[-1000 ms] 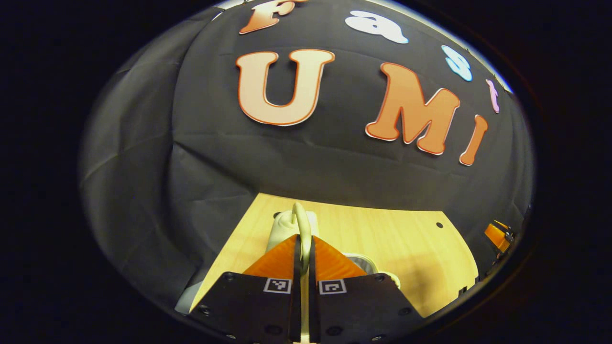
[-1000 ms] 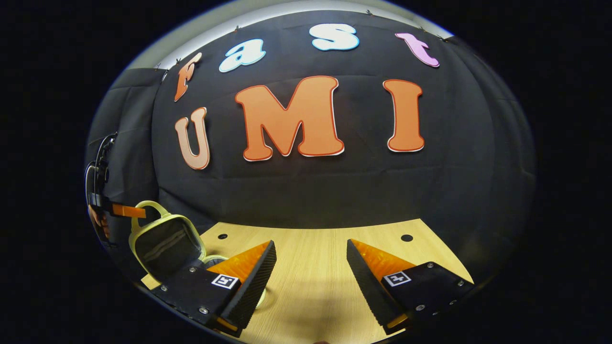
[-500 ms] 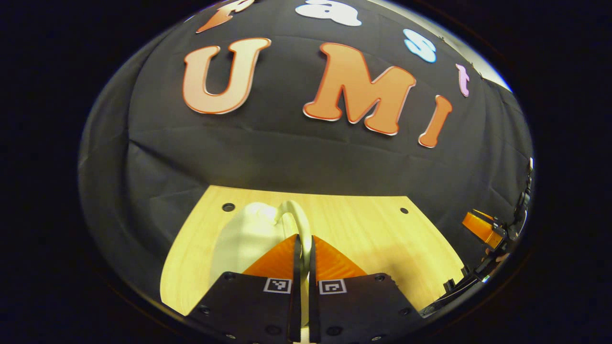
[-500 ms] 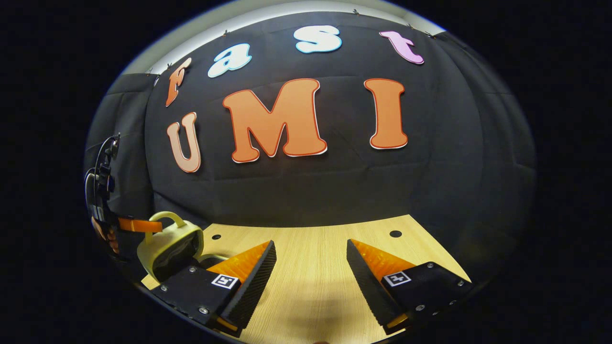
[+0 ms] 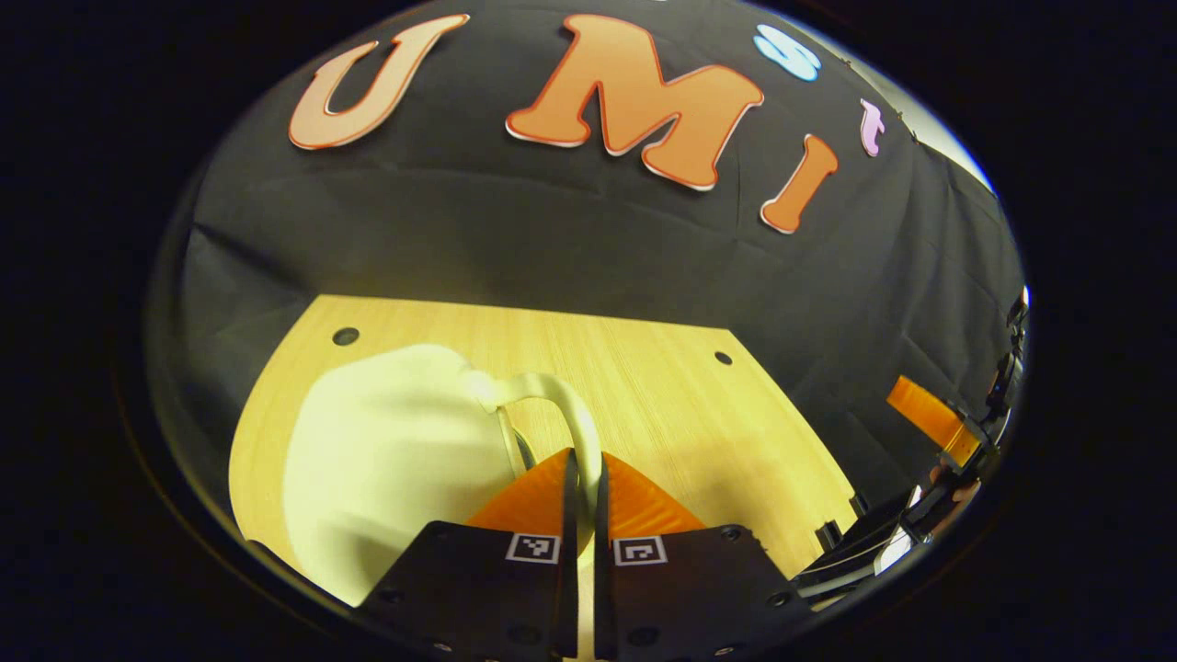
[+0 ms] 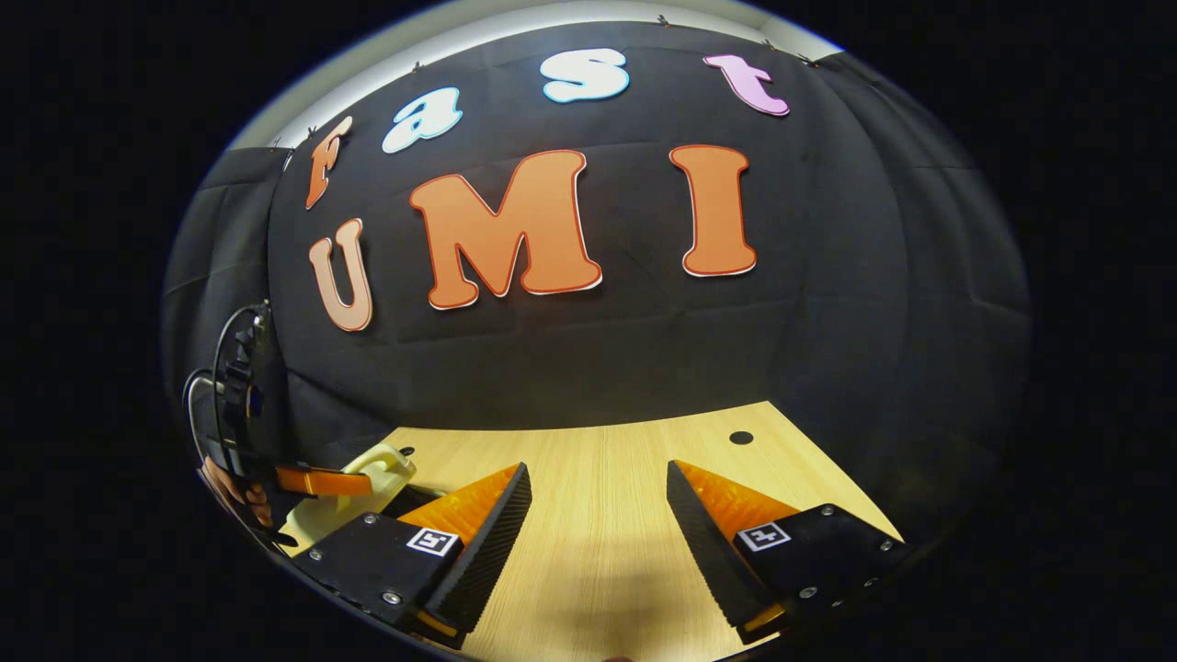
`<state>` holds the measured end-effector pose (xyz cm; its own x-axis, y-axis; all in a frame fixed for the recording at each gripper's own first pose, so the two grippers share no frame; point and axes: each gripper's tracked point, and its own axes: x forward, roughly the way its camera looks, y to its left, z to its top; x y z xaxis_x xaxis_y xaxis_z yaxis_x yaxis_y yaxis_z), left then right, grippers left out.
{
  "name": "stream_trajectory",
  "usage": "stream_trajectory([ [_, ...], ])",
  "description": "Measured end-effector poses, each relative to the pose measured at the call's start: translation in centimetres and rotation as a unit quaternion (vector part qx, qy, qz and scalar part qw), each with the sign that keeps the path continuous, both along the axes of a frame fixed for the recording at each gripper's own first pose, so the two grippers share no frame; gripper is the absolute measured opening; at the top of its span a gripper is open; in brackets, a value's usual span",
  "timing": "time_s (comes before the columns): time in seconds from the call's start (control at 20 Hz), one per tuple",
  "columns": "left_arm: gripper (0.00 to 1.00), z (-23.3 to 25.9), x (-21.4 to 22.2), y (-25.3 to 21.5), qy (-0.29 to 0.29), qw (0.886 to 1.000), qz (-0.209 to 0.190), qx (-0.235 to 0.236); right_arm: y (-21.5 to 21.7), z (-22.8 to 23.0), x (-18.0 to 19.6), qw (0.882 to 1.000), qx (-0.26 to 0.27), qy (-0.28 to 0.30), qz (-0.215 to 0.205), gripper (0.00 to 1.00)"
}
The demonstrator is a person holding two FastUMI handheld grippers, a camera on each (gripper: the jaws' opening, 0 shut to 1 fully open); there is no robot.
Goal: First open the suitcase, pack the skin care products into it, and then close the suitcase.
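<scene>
Suitcase [image 5: 386,460], pale yellow-cream, lies on the wooden bench [image 5: 662,386], its shell to the left of its looped handle [image 5: 575,418] in the left gripper view. The left claw [image 5: 582,473] is pinched closed on that handle, both fingers pressing it. In the right gripper view the right claw [image 6: 598,515] hangs over bare bench with its fingers spread wide, gripping nothing (the suitcase [image 6: 345,501] sits at far left there, the left claw beside it).
</scene>
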<state>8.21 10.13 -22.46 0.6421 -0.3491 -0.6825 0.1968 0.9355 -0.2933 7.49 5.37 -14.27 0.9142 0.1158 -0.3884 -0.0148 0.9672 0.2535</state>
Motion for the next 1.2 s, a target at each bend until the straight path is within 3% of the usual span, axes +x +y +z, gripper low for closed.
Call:
stream_trajectory([
  [0.4, 0.07, -5.6, -1.2, -2.4, 0.034, 0.994, -0.046, 0.089, 0.0, -1.3, -0.9, 1.000, 0.008, 0.016, 0.009, 0.95],
  [0.85, 0.10, -8.0, -2.6, -2.8, 0.057, 0.985, -0.039, 0.158, 1.3, -1.7, -0.8, 0.999, 0.009, 0.021, 0.030, 0.94],
  [0.9, 0.13, -8.3, -3.1, -3.3, 0.072, 0.987, -0.039, 0.142, 1.3, -1.6, -0.7, 0.999, 0.010, 0.021, 0.031, 0.95],
  [0.95, 0.26, -8.2, -3.4, -4.2, 0.078, 0.989, -0.036, 0.117, 1.3, -1.7, -0.7, 0.999, 0.009, 0.021, 0.031, 0.95],
  [1.0, 0.33, -8.0, -3.6, -4.7, 0.076, 0.991, -0.035, 0.101, 1.3, -1.5, -0.7, 0.999, 0.009, 0.018, 0.031, 0.95],
  [1.05, 0.48, -7.3, -3.9, -5.1, 0.066, 0.993, -0.037, 0.094, 1.3, -1.4, -0.7, 0.999, 0.007, 0.016, 0.030, 0.95],
  [1.1, 0.56, -6.6, -3.8, -5.4, 0.050, 0.993, -0.040, 0.098, 1.2, -1.2, -0.6, 1.000, 0.007, 0.011, 0.028, 0.95],
  [1.15, 0.54, -5.7, -3.6, -5.7, 0.026, 0.993, -0.045, 0.103, 1.1, -0.8, -0.6, 1.000, 0.006, 0.004, 0.026, 0.95],
  [1.2, 0.61, -4.5, -3.1, -5.8, -0.003, 0.993, -0.045, 0.108, 1.1, -0.3, -0.3, 1.000, 0.006, -0.006, 0.023, 0.95],
])
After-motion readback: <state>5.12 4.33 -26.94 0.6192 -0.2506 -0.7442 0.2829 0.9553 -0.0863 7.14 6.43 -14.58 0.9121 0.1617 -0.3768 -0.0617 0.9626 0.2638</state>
